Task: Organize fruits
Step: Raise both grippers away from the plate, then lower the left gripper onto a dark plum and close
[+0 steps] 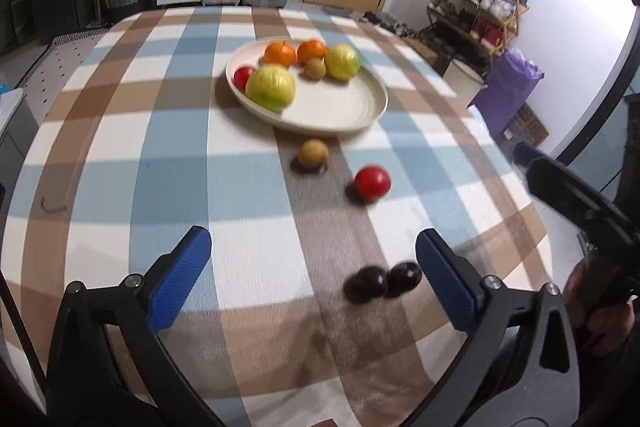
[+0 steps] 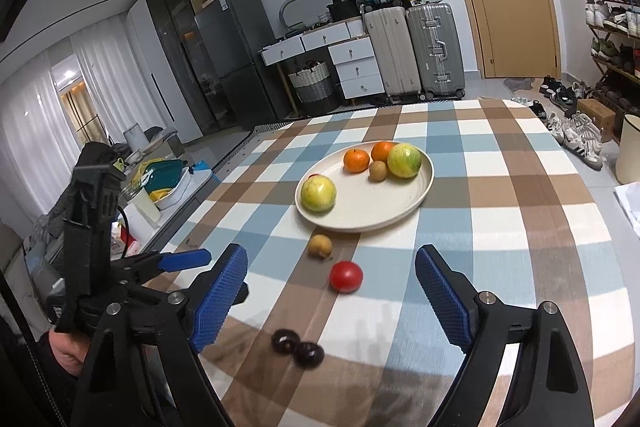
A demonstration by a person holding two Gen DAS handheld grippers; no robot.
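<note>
The near half of the table (image 2: 520, 227) lay mostly open. Along its middle strip a brown fruit (image 2: 320, 245), a red tomato (image 2: 346, 276) and two dark plums (image 2: 298, 347) stood in the way. The plate (image 2: 400, 211) filled the centre, its near right part bare; both side edges stayed free.

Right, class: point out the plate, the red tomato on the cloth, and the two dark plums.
plate (image 2: 404, 211): right wrist view, bare inside near its front rim.
red tomato (image 2: 346, 276): right wrist view, middle of it.
dark plums (image 1: 366, 283): left wrist view, middle of the left one.
</note>
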